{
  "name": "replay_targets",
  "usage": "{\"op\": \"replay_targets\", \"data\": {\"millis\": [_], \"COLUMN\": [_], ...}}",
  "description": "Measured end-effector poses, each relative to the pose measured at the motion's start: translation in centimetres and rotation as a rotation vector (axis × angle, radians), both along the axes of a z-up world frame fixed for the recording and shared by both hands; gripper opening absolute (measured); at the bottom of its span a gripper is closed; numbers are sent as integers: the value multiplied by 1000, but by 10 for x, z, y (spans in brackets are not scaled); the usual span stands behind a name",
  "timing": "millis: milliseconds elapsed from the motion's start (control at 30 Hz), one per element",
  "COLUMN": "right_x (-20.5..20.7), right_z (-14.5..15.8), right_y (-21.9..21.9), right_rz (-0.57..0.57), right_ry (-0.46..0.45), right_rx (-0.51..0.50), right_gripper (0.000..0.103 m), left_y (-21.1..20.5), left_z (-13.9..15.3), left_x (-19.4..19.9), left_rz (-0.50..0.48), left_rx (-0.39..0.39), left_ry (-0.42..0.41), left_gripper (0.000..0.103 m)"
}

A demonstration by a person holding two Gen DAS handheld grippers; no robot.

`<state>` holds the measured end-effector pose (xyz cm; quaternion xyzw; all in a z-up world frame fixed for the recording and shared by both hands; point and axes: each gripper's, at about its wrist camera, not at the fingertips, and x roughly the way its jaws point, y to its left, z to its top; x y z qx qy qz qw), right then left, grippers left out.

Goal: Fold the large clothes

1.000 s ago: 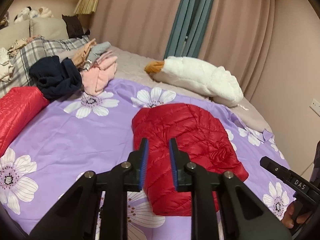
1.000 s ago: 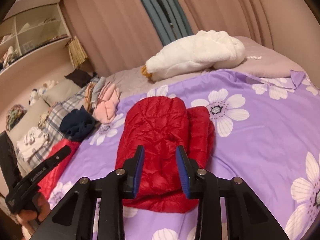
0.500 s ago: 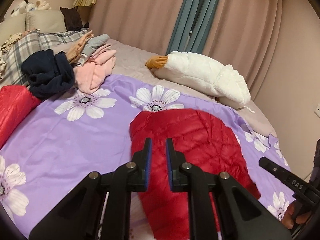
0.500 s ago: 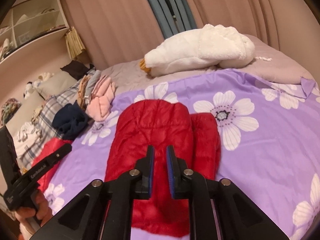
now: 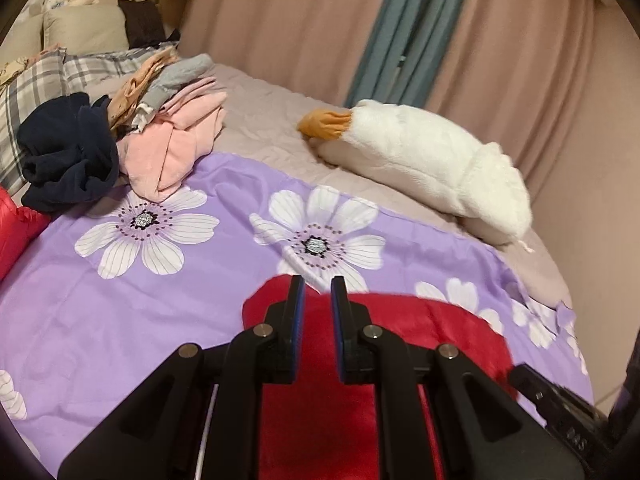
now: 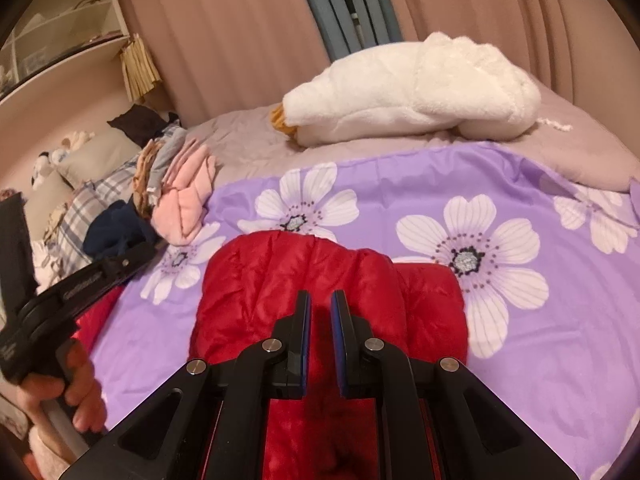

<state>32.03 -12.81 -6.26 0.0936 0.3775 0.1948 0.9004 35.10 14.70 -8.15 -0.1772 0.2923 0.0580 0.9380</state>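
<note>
A folded red puffer jacket (image 5: pixel 420 332) lies on the purple flowered sheet (image 5: pixel 120 300). My left gripper (image 5: pixel 316 284) hangs over the jacket's far left corner, jaws drawn close with no cloth visibly pinched between them. In the right wrist view the jacket (image 6: pixel 280 280) fills the lower middle. My right gripper (image 6: pixel 320 300) is above its middle, jaws equally narrow and nothing seen in the gap. The left gripper (image 6: pixel 80 280) also shows at that view's left edge, held by a hand (image 6: pixel 60 392). Part of the right gripper (image 5: pixel 560 408) shows at the left wrist view's lower right.
A white plush goose (image 5: pixel 420 160) lies across the far side of the bed. A pile of pink, grey and tan clothes (image 5: pixel 172 136) and a navy garment (image 5: pixel 68 156) sit at the far left. Another red garment (image 5: pixel 16 232) is at the left edge. Curtains hang behind.
Both grippers' jaws have narrowed from a wider gap to nearly together. Both have moved forward over the red jacket, which now sits lower and larger in both views.
</note>
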Motion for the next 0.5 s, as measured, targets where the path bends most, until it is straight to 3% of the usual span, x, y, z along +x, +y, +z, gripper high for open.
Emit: {"op": "replay_targets", "data": {"millis": [133, 500], "right_x": [15, 45], "right_z": [-8, -27], "right_y": [5, 7], "right_rz": [-5, -31], "right_ry": [10, 41], "right_rx": [-26, -52], "right_gripper": [13, 13], "left_y": [11, 1], "left_z": [-13, -59], "left_x": [19, 46], "left_rz": [23, 7], "left_rx": [-60, -93], "left_ry": [15, 98], "left_gripper": [11, 10]}}
